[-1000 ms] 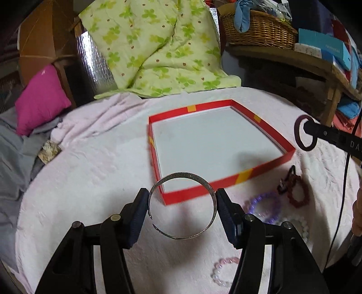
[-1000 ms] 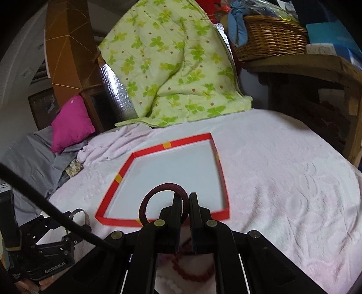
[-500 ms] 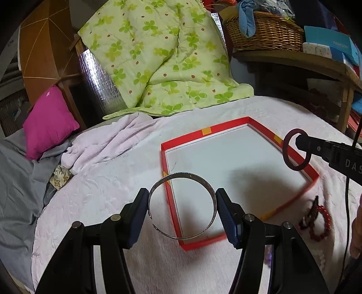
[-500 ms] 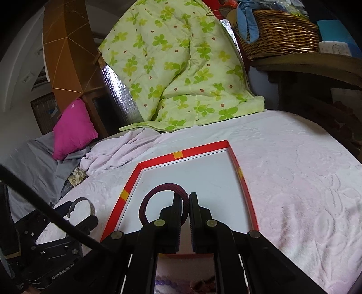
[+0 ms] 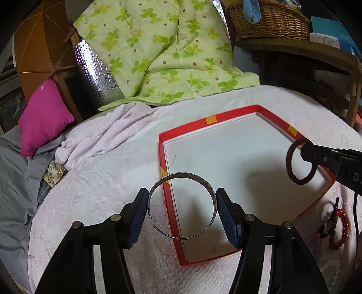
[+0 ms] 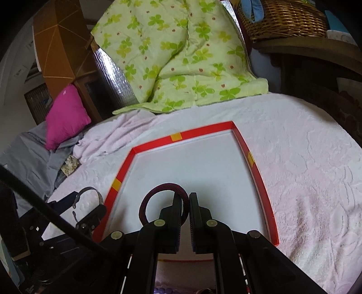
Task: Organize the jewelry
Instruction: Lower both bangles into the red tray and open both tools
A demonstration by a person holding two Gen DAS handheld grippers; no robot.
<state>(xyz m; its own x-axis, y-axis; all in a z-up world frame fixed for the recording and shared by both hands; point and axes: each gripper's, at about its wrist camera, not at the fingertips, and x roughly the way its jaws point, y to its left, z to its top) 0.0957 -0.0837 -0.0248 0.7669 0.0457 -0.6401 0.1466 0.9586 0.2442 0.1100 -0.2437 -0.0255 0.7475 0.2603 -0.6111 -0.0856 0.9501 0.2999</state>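
Note:
A shallow red-rimmed box (image 5: 273,118) with a white floor lies on the pink-covered table; it also shows in the right wrist view (image 6: 260,181). My left gripper (image 5: 182,204) is shut on a thin silver bangle (image 5: 181,175), held above the box's near left corner. My right gripper (image 6: 186,199) is shut on a dark maroon ring bracelet (image 6: 156,190), held above the box's near part. In the left wrist view that bracelet (image 5: 291,167) hangs over the box's right side. A red bead bracelet (image 5: 341,228) lies right of the box.
A green clover quilt (image 5: 163,49) is heaped behind the table. A magenta cushion (image 5: 43,113) lies far left. A wicker basket (image 5: 269,18) stands on a wooden shelf at the back right. Pale bead bracelets (image 5: 332,266) lie at the near right.
Both grippers have moved forward and left over the box, each still holding its bracelet. The loose bracelets have slid toward the right edge of the left wrist view.

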